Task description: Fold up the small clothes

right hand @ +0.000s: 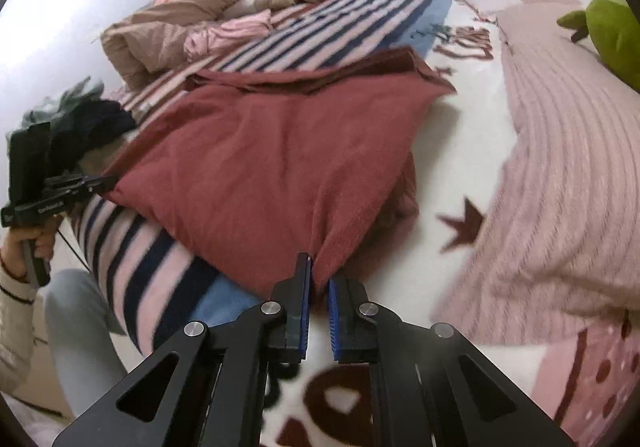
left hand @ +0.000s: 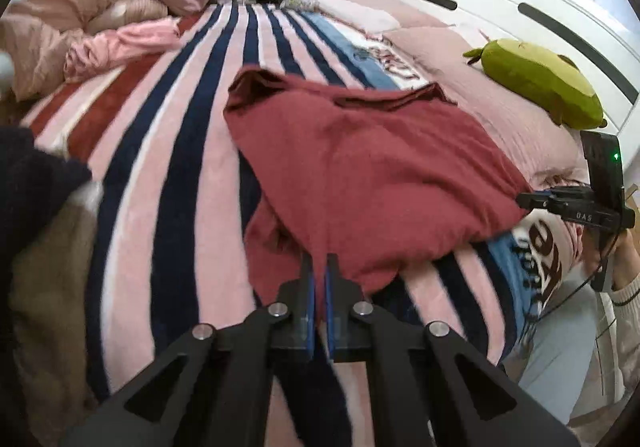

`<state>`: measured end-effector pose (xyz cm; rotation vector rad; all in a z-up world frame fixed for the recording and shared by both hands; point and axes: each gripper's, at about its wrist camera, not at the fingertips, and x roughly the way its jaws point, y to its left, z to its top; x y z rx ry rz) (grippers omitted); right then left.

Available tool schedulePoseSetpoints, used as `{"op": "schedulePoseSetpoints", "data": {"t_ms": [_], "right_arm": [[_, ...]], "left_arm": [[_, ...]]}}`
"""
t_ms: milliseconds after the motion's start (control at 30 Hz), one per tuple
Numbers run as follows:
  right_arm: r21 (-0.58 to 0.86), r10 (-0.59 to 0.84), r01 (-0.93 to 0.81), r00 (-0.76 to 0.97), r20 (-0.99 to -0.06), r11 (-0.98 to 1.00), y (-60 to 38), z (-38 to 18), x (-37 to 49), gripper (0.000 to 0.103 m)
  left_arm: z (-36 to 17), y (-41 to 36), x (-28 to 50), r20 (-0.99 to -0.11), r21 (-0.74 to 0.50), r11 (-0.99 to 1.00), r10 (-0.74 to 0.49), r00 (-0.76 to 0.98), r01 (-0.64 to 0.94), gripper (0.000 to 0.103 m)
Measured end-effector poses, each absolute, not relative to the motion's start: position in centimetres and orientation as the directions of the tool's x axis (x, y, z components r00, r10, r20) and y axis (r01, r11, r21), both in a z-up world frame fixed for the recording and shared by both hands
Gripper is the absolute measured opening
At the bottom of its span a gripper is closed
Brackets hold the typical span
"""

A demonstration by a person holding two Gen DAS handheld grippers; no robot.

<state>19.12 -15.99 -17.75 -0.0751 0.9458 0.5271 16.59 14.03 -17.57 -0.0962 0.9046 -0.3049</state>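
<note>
Gripped at its near edge by the left gripper (left hand: 319,267), the red garment (left hand: 372,167) is kept on the striped blanket (left hand: 192,167) of the bed. Toward three o'clock, its other near corner is pinched by the right gripper (right hand: 319,273), so the edge is judged held taut for folding. "DAS" is read on the right gripper; blanket lettering is unreadable.

A home bedroom: a bed (left hand: 168,151) under a striped blanket, a white headboard (left hand: 520,15) at its end, crumpled bedding (right hand: 160,31) and a plush toy (left hand: 540,87) on it.
</note>
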Motion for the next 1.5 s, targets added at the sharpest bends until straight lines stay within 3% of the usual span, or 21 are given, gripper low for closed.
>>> {"op": "schedulePoseSetpoints", "data": {"t_ms": [133,200,233,267,400,467,567,733,1067,1233,1367,1433,1500], "right_arm": [[0.209,0.406,-0.431,0.437,-0.802,0.878,-17.5,-18.3,19.8,0.006],[0.213,0.420,-0.448,0.437,-0.795,0.868,-17.8,-17.3,20.1,0.017],[0.189,0.415,-0.458,0.463,-0.783,0.869,-17.8,-16.4,20.2,0.020],[0.174,0.411,-0.460,0.486,-0.771,0.871,-17.8,-15.5,20.6,0.024],[0.209,0.445,-0.453,0.514,-0.733,0.867,-17.7,-13.2,23.7,0.025],[0.230,0.459,-0.446,0.520,-0.720,0.865,-17.0,-12.6,26.4,0.025],[0.273,0.475,-0.424,0.500,-0.724,0.863,-15.6,-12.9,30.5,0.025],[0.261,0.446,-0.412,0.458,-0.769,0.873,-12.8,-15.8,35.4,0.025],[0.205,0.372,-0.353,0.515,-0.772,0.913,-12.9,-17.8,40.4,0.023],[0.180,0.316,-0.287,0.556,-0.768,0.941,-13.9,-18.2,42.5,0.023],[0.197,0.283,-0.209,0.563,-0.776,0.958,-15.7,-18.2,43.4,0.027],[0.253,0.333,-0.217,0.552,-0.765,0.943,-16.4,-18.0,42.6,0.027],[0.268,0.358,-0.239,0.554,-0.751,0.933,-16.6,-17.3,41.0,0.029]], "left_arm": [[-18.6,13.9,16.8,-0.776,-0.204,0.952,-0.300,0.555,0.229,0.009],[-17.5,14.1,17.1,-0.751,-0.243,0.941,-0.336,0.569,0.236,0.035],[-16.6,14.2,17.3,-0.725,-0.267,0.930,-0.366,0.584,0.251,0.037],[-15.6,14.2,17.8,-0.707,-0.274,0.925,-0.379,0.597,0.263,0.038],[-13.0,13.4,21.3,-0.688,-0.206,0.945,-0.325,0.649,0.254,0.037],[-12.7,13.0,23.9,-0.682,-0.235,0.934,-0.357,0.638,0.270,0.035],[-13.8,11.2,28.7,-0.727,-0.225,0.925,-0.369,0.579,0.307,0.020],[-17.0,9.1,33.6,-0.788,-0.194,0.938,-0.323,0.524,0.286,0.017],[-18.4,12.2,39.8,-0.776,-0.146,0.981,-0.192,0.601,0.126,0.013],[-18.6,15.7,41.2,-0.745,-0.246,0.969,-0.190,0.639,0.001,0.017],[-18.9,16.4,40.8,-0.753,-0.239,0.971,-0.173,0.634,-0.020,0.024],[-18.5,16.2,39.7,-0.744,-0.242,0.970,-0.184,0.642,-0.002,0.028],[-17.8,16.1,38.3,-0.728,-0.257,0.966,-0.210,0.653,0.025,0.040]]}}
